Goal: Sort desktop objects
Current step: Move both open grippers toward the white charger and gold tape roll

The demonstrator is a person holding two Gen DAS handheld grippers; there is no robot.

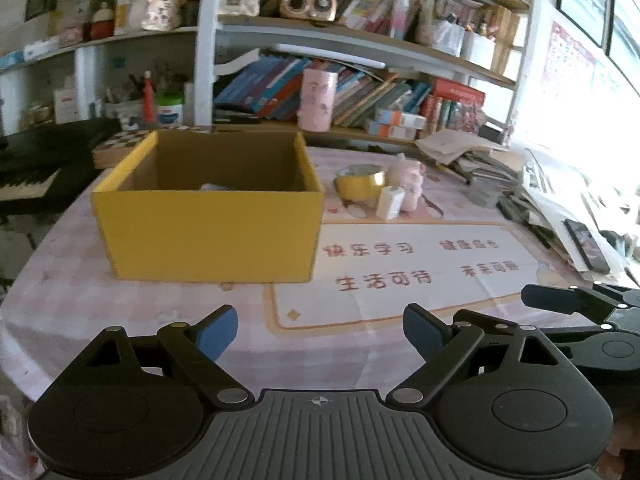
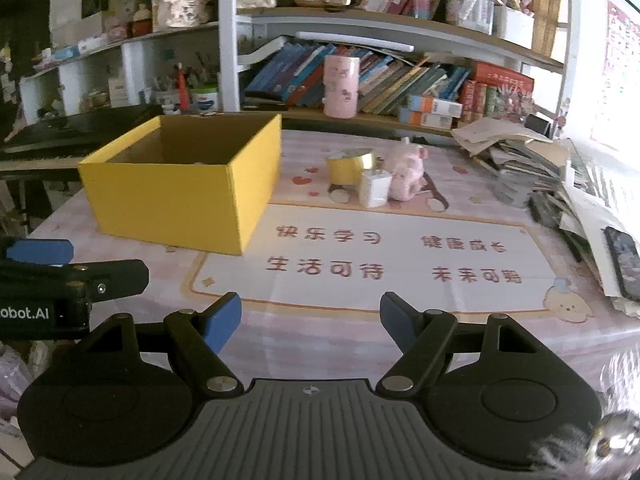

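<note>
An open yellow cardboard box (image 1: pixel 208 228) (image 2: pixel 176 204) stands on the desk; something pale lies inside it. To its right sit a gold tape roll (image 1: pixel 360 182) (image 2: pixel 350 166), a small white box (image 1: pixel 389 202) (image 2: pixel 374 188) and a pink plush toy (image 1: pixel 410 180) (image 2: pixel 408 172), close together. My left gripper (image 1: pixel 320 334) is open and empty, low over the near desk edge in front of the box. My right gripper (image 2: pixel 310 322) is open and empty, over the near edge of the desk mat (image 2: pixel 360 256); it also shows at the right edge of the left wrist view (image 1: pixel 580 304).
A pile of papers and books (image 2: pixel 520 152) and a black phone (image 2: pixel 624 260) lie along the right side. Shelves of books (image 2: pixel 380 76) stand behind the desk, with a pink cylinder (image 2: pixel 340 86). A black keyboard (image 1: pixel 28 168) is at the left.
</note>
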